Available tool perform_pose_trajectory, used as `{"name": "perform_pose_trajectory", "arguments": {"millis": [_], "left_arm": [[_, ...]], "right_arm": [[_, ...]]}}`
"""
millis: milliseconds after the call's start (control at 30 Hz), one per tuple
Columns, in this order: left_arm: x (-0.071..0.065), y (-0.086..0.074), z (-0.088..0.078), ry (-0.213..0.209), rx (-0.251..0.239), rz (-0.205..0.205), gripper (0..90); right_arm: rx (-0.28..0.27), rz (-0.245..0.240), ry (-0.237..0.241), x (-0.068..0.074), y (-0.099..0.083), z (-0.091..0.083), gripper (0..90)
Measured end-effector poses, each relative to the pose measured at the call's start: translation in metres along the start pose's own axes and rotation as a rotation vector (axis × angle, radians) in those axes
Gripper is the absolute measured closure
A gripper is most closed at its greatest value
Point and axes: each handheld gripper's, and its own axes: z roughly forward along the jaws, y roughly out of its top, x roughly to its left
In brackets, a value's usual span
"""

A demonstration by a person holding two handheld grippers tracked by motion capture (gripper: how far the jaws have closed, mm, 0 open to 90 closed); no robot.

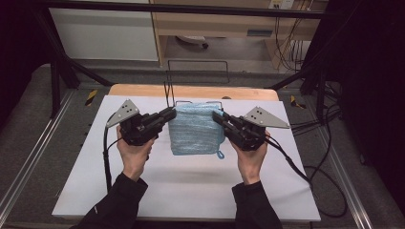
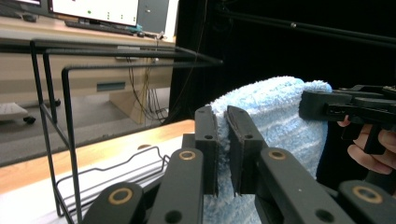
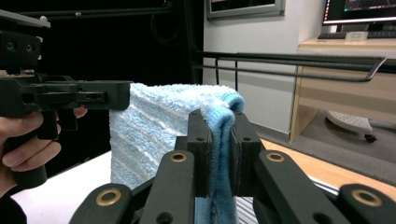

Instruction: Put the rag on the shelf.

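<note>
Towel (image 1: 196,129) hangs between both grippers above the white table (image 1: 191,186), top edge running left-right; left gripper (image 1: 171,113) and right gripper (image 1: 216,116) each pinch a top corner, wire rack (image 1: 168,90) just beyond.

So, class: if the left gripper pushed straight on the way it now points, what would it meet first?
The left gripper, shut on the blue towel, points across it toward the right gripper. Past the towel, it would probably meet that gripper first; depth is unclear.
</note>
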Motion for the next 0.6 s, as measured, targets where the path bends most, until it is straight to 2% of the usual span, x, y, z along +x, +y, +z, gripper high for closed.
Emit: {"name": "perform_pose_trajectory", "arguments": {"millis": [600], "left_arm": [[0.002,0.018,0.001,0.004,-0.076,-0.008,83.0]], "right_arm": [[-0.059,-0.011,-0.012,0.0,0.017,0.004,81.8]]}}
